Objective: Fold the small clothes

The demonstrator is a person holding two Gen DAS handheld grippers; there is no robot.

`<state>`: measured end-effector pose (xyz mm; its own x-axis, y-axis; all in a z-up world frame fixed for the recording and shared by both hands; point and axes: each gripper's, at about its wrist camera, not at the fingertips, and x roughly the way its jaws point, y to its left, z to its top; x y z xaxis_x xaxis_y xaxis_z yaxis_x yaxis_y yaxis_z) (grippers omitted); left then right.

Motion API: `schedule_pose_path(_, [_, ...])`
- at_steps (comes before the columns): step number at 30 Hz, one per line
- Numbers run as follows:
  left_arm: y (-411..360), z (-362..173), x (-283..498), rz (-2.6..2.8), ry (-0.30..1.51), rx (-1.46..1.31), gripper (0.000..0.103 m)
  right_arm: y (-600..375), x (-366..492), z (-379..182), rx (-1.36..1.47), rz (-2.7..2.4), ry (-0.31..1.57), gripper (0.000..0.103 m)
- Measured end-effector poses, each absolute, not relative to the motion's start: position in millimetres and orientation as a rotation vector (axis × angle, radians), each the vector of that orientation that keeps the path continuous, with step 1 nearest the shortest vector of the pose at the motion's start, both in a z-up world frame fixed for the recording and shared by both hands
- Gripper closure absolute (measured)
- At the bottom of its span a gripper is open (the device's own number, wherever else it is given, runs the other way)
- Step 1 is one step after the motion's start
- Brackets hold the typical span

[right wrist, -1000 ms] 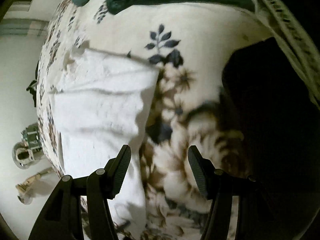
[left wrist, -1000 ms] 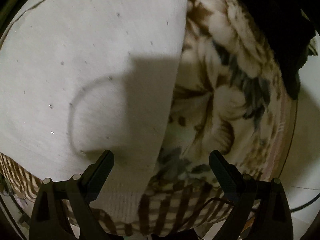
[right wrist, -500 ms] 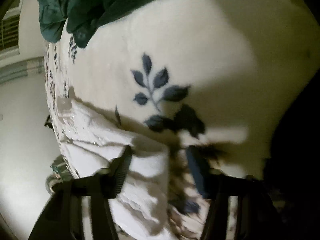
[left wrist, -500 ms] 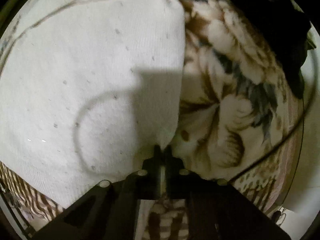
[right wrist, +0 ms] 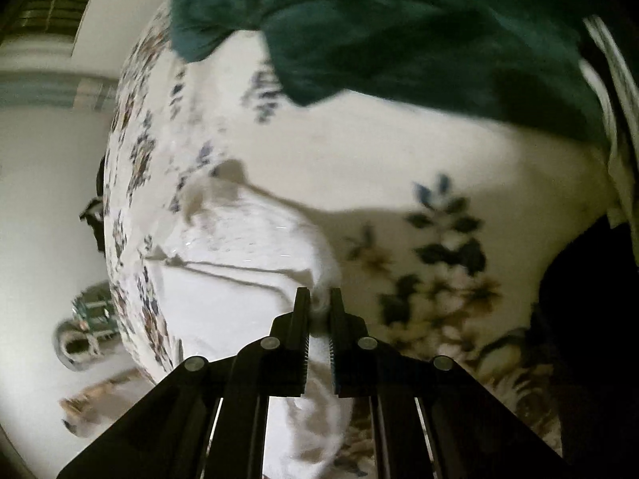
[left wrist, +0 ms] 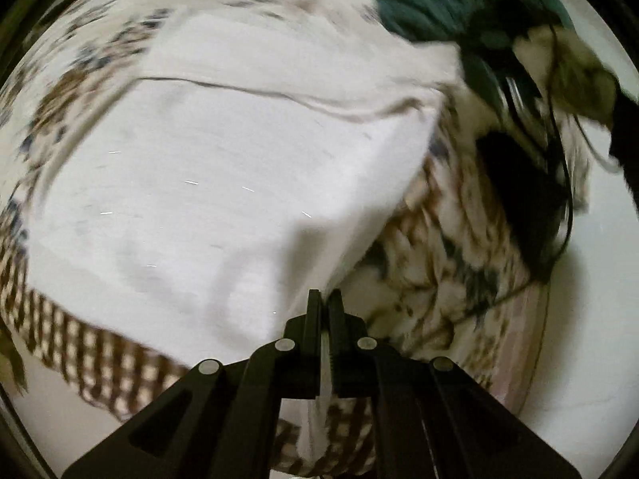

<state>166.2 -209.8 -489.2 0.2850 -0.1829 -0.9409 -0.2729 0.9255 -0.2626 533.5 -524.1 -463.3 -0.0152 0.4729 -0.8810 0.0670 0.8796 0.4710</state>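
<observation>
A white knit garment (left wrist: pixel 223 183) lies spread on a floral blanket (left wrist: pixel 451 263). My left gripper (left wrist: pixel 324 299) is shut on the garment's near right corner and lifts that edge a little. In the right wrist view the same white garment (right wrist: pixel 239 279) lies to the left, and my right gripper (right wrist: pixel 319 299) is shut on another corner of it, with cloth bunched between the fingers. Both views are blurred by motion.
A dark green garment (right wrist: pixel 419 32) lies bunched at the far side of the blanket and also shows in the left wrist view (left wrist: pixel 431 4). A black cloth (left wrist: pixel 519 199) and a thin cable lie at the right. A checked border (left wrist: pixel 100 351) marks the blanket's near edge.
Both grippers went from open to shut on corners of the white garment. The left one has pulled back and lifted its corner; the right one closed after moving onto the far edge.
</observation>
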Motion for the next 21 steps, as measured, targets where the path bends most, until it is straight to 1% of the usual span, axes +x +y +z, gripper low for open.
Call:
schedule_pose_path(5, [-134.4,-467.9,153.2,0.143,1.199,-0.537,0.102,-440.4,540.9,-415.7,0.325,0.384,1.536,0.095])
schedule_pose_path(7, [-99.8,-472.0,148.4,0.179,1.181,-0.618,0.102,-392.0,541.5,-401.6,0.277,0.404,1.521,0.095])
schedule_pose_path(10, [-55.2,-483.0,139.7,0.221,1.169,-0.711,0.102,-322.3,542.5,-397.0,0.209,0.408,1.515,0.095])
schedule_pose_path(15, [24.2,-512.1,126.3,0.259,1.178,-0.790,0.102,-198.0,542.9,-411.9,0.095,0.398,1.518,0.095])
schedule_pose_path(21, [100.3,-537.0,116.4,0.286,1.187,-0.855,0.102,-80.1,538.6,-456.3,-0.041,0.367,1.542,0.095])
